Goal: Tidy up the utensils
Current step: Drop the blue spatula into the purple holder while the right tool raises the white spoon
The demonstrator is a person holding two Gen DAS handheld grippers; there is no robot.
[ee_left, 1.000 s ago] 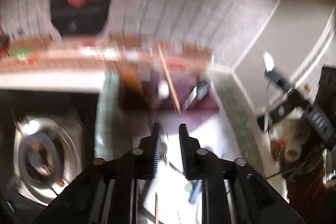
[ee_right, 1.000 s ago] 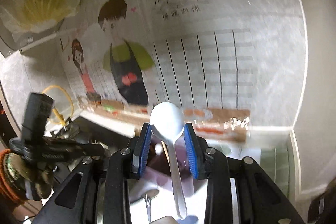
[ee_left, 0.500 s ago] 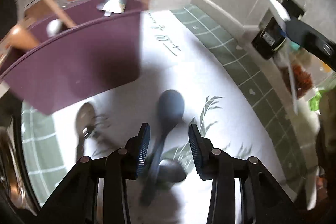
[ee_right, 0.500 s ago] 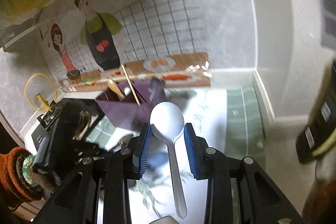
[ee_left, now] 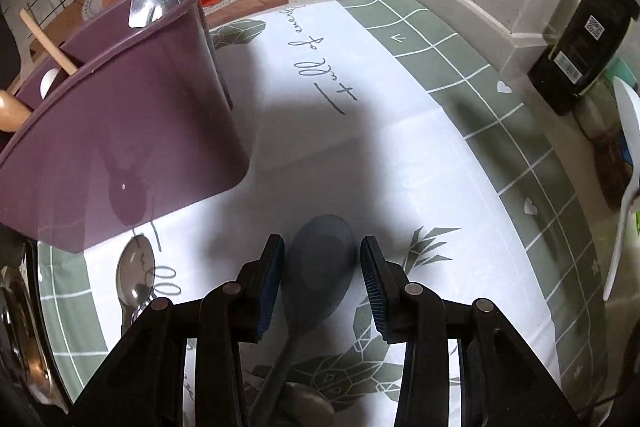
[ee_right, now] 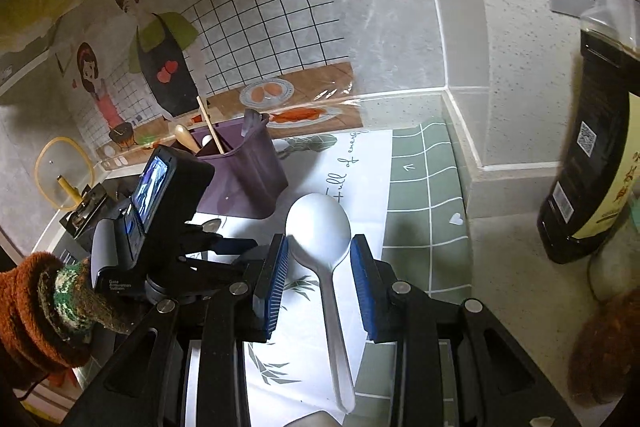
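Note:
A dark grey spoon [ee_left: 320, 267] lies on the white and green mat [ee_left: 400, 131], its handle running back under my left gripper [ee_left: 320, 267]. That gripper points down at it, open, with the bowl between the blue pads and narrow gaps on both sides. My right gripper [ee_right: 319, 247] is shut on a white spoon [ee_right: 318, 223], bowl forward, handle trailing toward the camera; the white spoon [ee_left: 628, 147] also shows at the left wrist view's right edge. The purple utensil holder [ee_left: 120, 131] [ee_right: 240, 179] stands at the back left, holding a wooden stick, a wooden handle and a metal spatula.
A metal spoon [ee_left: 134, 275] lies left of the grey one, and another [ee_left: 304, 407] under its handle. A dark sauce bottle [ee_right: 588, 155] [ee_left: 576, 39] stands by the right wall. A stove burner [ee_left: 16, 307] sits left of the mat. A brown knit sleeve [ee_right: 32, 315] holds the left gripper.
The left gripper swung down from the wall and holder to the mat, its jaws widened and now straddle the grey spoon. The right gripper sank lower, the white spoon unmoved in its grip.

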